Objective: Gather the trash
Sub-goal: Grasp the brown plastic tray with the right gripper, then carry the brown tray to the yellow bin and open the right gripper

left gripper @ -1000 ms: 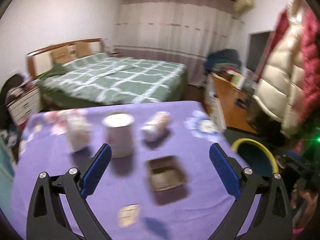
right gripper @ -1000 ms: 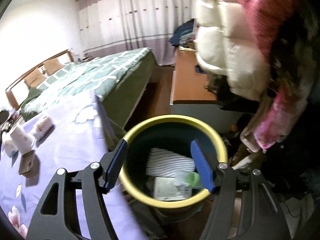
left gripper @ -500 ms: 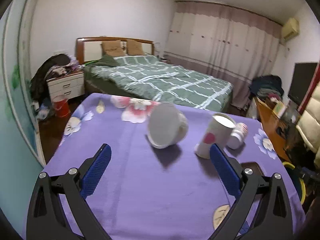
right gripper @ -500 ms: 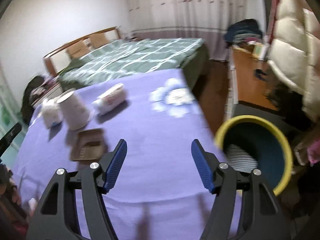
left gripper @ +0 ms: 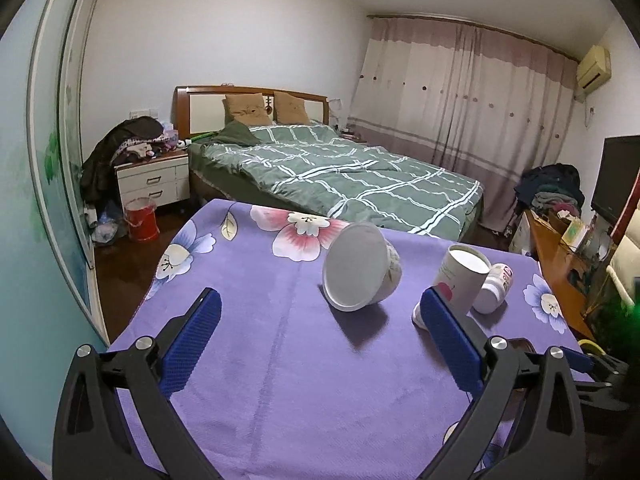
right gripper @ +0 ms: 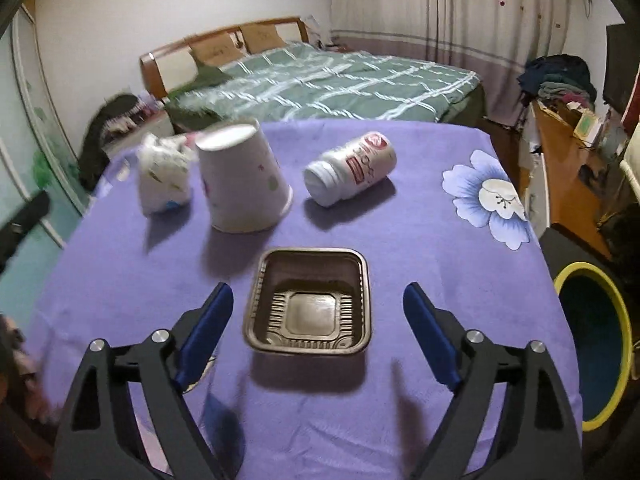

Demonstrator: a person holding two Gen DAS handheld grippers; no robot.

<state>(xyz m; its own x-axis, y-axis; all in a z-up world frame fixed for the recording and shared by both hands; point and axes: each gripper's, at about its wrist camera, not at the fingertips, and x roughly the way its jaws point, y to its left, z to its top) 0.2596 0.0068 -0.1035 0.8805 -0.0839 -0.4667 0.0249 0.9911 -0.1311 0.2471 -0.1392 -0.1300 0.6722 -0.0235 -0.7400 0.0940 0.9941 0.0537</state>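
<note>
On purple floral tablecloth (right gripper: 420,236), scattered trash.

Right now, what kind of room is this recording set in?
A lived-in bedroom: a bed with a green checked quilt, a nightstand, and full-length curtains behind the purple-clothed table.

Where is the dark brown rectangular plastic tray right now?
In the right wrist view, the dark brown plastic tray sits upright on the purple tablecloth, between the open right gripper's fingers, nearer than the upside-down paper cup.

Purple-clothed table (right gripper: 420,240): tray (right gripper: 308,304), cup (right gripper: 244,184), bottle (right gripper: 352,168)
</note>
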